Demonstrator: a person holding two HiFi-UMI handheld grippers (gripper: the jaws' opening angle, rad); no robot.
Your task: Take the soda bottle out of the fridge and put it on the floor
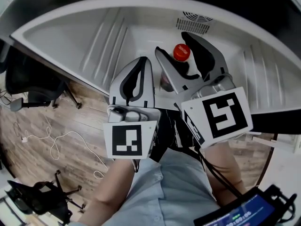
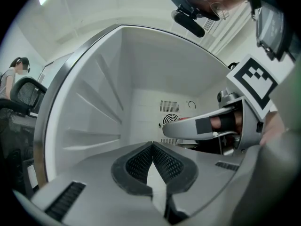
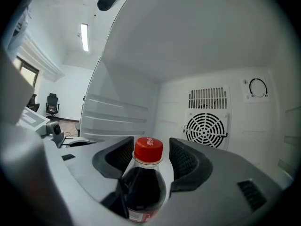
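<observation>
Red shows at the centre of the right gripper view: the cap of the soda bottle [image 3: 143, 187], which stands upright inside the white fridge [image 3: 127, 69] with the fan grille [image 3: 205, 128] behind it. The right gripper [image 1: 173, 44] reaches into the fridge with its jaws spread to either side of the bottle's neck, and a gap shows between the cap and each pad, so it looks not yet clamped. The left gripper [image 2: 153, 147] hangs beside it at the fridge mouth, its jaws pressed together on nothing.

The step in hand seems to be the grasp itself. Next, the right jaws would need to close firmly on the bottle, then draw it out and carry it down to the wooden floor [image 1: 47, 121] at the lower left of the head view.

The bottle's base is cut off at the bottom edge of the right gripper view, and in the head view only the cap shows past the jaws. Whether the jaw roots touch the bottle's body is hard to make out.
</observation>
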